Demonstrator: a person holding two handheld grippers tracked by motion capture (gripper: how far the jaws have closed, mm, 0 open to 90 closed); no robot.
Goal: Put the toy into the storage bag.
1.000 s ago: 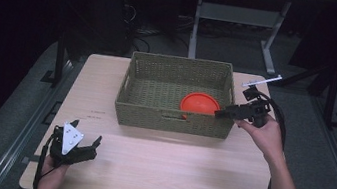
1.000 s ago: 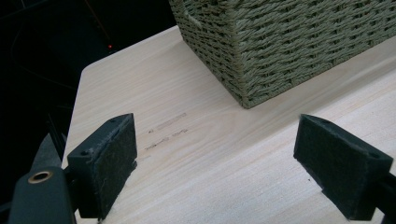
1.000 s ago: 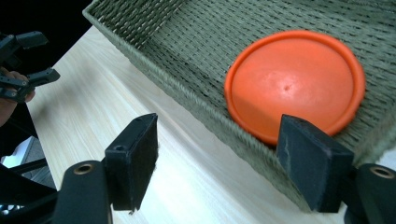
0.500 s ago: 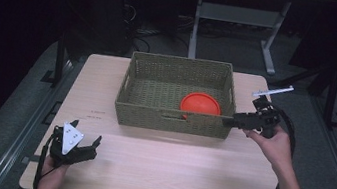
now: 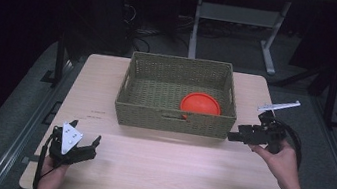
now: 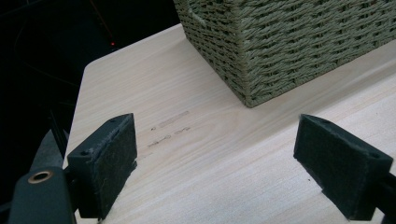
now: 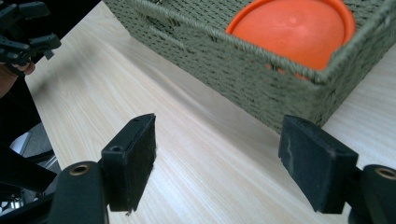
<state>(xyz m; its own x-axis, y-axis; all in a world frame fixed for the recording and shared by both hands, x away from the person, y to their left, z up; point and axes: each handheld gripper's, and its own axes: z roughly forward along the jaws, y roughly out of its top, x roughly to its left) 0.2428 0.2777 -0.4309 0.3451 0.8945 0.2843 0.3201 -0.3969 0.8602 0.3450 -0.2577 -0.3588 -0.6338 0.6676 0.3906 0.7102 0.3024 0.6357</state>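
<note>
A woven green basket (image 5: pixel 172 120) stands at the middle back of the table, and an orange upturned bowl (image 5: pixel 200 103) lies in its front right part. The bowl (image 7: pixel 292 30) also appears over the basket wall (image 7: pixel 243 70) in the right gripper view. My right gripper (image 5: pixel 233 136) hovers open and empty just off the basket's front right corner. Near the table's front left corner, my left gripper (image 5: pixel 85 137) rests open, holding nothing, with the basket corner (image 6: pixel 261 60) ahead of its jaws.
The light wooden table (image 5: pixel 170 170) has free room in front of the basket. A metal desk frame (image 5: pixel 238 19) and cables stand on the dark floor behind. The table edges fall off to rails at left and right.
My right gripper has pulled back out of the basket, down and toward the front right corner, leaving the orange bowl inside. The left gripper has stayed still.
</note>
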